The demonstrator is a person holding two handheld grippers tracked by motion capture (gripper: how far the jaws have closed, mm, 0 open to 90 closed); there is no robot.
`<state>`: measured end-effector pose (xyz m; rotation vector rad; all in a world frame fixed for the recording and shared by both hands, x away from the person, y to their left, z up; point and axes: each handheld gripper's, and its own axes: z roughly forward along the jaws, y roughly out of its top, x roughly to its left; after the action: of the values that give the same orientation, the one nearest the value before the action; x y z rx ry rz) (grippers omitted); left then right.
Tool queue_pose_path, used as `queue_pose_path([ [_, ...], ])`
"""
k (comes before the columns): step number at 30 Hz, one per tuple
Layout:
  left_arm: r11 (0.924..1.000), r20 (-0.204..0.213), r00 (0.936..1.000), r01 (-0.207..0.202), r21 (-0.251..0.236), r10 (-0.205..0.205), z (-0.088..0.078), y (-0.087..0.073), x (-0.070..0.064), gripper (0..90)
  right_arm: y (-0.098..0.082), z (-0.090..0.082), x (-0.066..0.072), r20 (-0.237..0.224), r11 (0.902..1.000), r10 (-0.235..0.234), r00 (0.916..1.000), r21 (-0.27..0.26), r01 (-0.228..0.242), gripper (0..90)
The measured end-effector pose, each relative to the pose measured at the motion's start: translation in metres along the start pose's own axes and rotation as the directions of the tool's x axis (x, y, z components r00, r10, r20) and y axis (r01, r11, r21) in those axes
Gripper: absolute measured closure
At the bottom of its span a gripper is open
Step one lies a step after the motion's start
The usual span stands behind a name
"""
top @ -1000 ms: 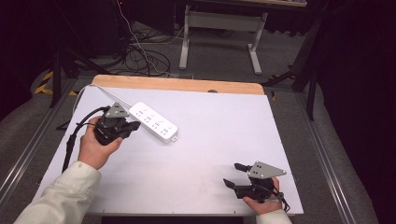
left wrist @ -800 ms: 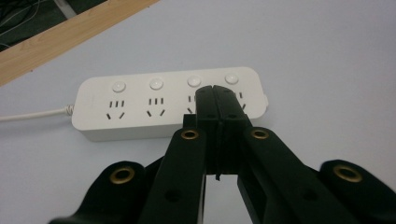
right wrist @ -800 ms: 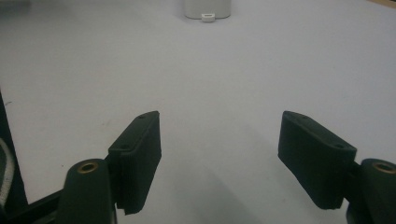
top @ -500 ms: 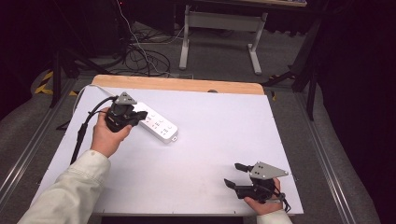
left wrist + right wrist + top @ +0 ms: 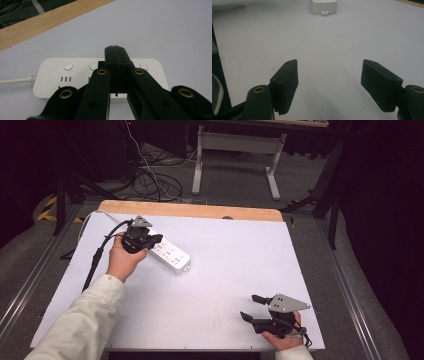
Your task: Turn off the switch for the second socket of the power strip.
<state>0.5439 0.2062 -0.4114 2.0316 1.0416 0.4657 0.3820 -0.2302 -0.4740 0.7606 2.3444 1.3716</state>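
Since the earlier high views, the left gripper (image 5: 156,240) has travelled from the near-left end of the power strip (image 5: 172,257) toward the far edge of the table and now hangs over the strip's far-left end; the strip and the right gripper (image 5: 251,307) lie where they lay before.

The power strip, a white bar with 3 round buttons (image 5: 68,66) showing in the left gripper view, lies flat on the white table top (image 5: 225,265) in its far-left part, running diagonally from far left to near right. Its white cord (image 5: 15,80) leaves the left end in the left gripper view. In the right gripper view the strip's short end (image 5: 324,6) shows far off, well apart from that gripper's jaws.

The left gripper's 2 jaws are pressed together with nothing between them, their joined tips (image 5: 117,53) over the middle of the strip's button row; whether they touch the strip cannot be told. The left hand (image 5: 122,262) holds this gripper, and a black cable (image 5: 97,262) trails from it toward the near left.

The right gripper rests at the near-right corner of the table, held by the right hand (image 5: 280,340); its 2 jaws stand wide apart over bare table, with nothing between them.

A wooden strip (image 5: 190,211) borders the table's far edge.
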Motion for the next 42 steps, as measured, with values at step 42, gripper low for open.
queue_pose_path([
  [42, 0.9988, -0.068, 0.9968, 0.044, 0.021, -0.042, 0.058, -0.019, 0.018, 89.5, -0.001, -0.002, -0.001, -0.011, 0.9999, 0.01, 0.9999, -0.011, -0.01, 31.0],
])
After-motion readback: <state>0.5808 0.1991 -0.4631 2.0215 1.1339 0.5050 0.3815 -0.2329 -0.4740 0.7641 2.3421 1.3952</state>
